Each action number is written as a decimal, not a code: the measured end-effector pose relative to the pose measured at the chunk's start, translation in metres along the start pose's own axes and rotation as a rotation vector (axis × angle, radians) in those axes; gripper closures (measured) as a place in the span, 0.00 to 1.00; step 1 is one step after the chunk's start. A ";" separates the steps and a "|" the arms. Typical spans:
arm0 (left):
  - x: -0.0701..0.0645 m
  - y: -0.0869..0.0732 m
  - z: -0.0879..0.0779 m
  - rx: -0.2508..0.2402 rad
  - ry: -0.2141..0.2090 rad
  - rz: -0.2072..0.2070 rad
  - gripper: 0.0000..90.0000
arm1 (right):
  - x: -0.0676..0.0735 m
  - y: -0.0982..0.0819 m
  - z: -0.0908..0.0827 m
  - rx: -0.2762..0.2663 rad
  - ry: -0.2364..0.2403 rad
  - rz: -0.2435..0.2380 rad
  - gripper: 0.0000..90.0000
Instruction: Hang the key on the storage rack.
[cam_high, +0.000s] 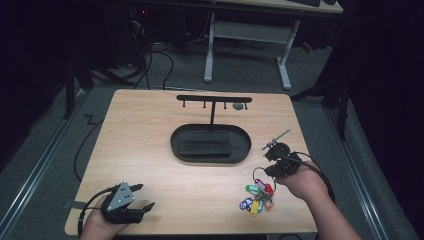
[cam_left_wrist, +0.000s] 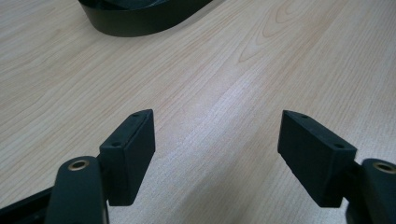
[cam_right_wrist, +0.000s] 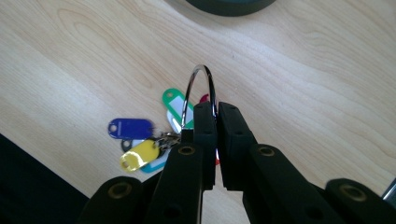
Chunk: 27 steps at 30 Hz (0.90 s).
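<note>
Right now, wooden table (cam_high: 150, 150); black oval tray (cam_high: 210, 143) with hook stand (cam_high: 214, 100) sits ahead of both tongs. Left tongs (cam_high: 145, 197) gaping, nothing between them, resting near the table's front edge. Right tongs (cam_right_wrist: 217, 121) clamped on the steel key ring (cam_right_wrist: 198, 88), the coloured tags (cam_right_wrist: 140, 144) dangling just under them above the table. Risk: pinch on thin wire is narrow, so the swinging tags could twist the ring out, or it snags short of a hook.

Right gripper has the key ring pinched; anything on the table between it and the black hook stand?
Nothing visible blocks it. The right gripper holds the key ring; bare table and the stand's low oval tray lie before the hook stand.
</note>
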<state>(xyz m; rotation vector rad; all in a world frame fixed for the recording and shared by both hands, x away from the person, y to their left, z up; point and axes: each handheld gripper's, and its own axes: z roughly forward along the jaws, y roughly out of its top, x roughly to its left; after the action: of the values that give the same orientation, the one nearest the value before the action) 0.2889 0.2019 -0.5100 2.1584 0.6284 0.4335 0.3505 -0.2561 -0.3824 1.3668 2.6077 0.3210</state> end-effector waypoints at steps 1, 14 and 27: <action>0.000 0.000 0.000 0.001 0.000 -0.001 0.31 | 0.000 0.001 -0.002 -0.007 0.000 -0.002 0.97; 0.004 -0.002 -0.001 -0.002 0.011 -0.020 0.30 | 0.004 0.015 -0.036 -0.042 -0.019 -0.015 0.97; 0.004 -0.003 0.000 -0.004 0.004 -0.026 0.30 | 0.005 0.035 -0.061 -0.080 -0.050 -0.024 0.97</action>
<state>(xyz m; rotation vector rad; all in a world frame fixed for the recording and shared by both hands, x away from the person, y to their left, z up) 0.2915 0.2052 -0.5120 2.1440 0.6562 0.4251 0.3593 -0.2392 -0.3143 1.2996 2.5394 0.3786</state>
